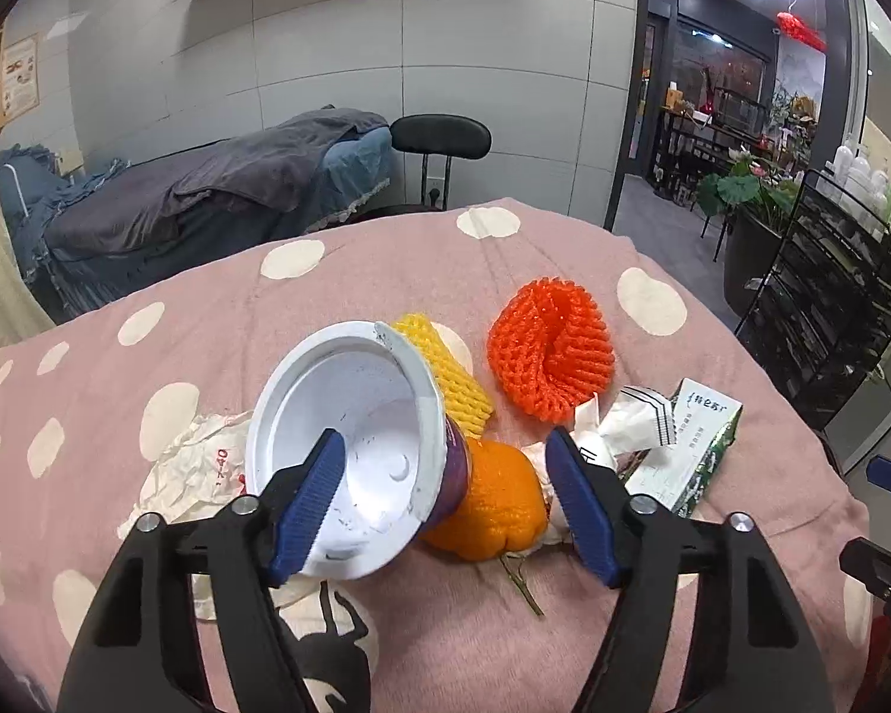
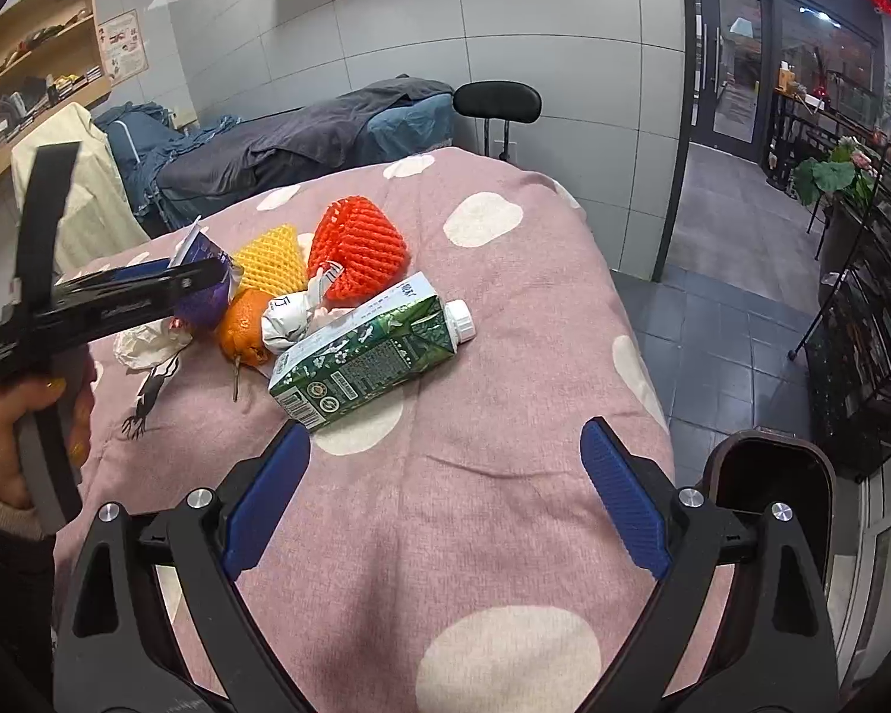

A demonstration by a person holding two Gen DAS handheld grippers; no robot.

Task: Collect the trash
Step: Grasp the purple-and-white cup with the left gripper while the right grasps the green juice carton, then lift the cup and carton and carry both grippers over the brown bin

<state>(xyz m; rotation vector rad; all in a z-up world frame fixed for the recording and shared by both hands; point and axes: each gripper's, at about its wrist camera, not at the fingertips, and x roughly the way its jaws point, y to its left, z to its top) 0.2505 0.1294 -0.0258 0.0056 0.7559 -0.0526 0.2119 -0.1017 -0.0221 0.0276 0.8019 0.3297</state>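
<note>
Trash lies on a pink spotted tablecloth (image 2: 493, 309). A white-and-purple plastic cup (image 1: 350, 445) lies tilted, its mouth towards the left camera. My left gripper (image 1: 445, 511) is open, with its left finger inside the cup mouth and its right finger beside an orange peel (image 1: 493, 511). The cup also shows in the right wrist view (image 2: 205, 291). Near it are a yellow foam net (image 1: 445, 374), a red foam net (image 1: 549, 350), crumpled white wrappers (image 1: 618, 425) and a green carton (image 2: 368, 350). My right gripper (image 2: 445, 493) is open and empty, short of the carton.
A crumpled paper napkin (image 1: 193, 469) lies left of the cup. A dark bin (image 2: 772, 475) stands at the table's right edge. A black chair (image 1: 439, 139) and a covered bed (image 1: 208, 196) are behind the table. A black wire rack (image 1: 831, 297) stands on the right.
</note>
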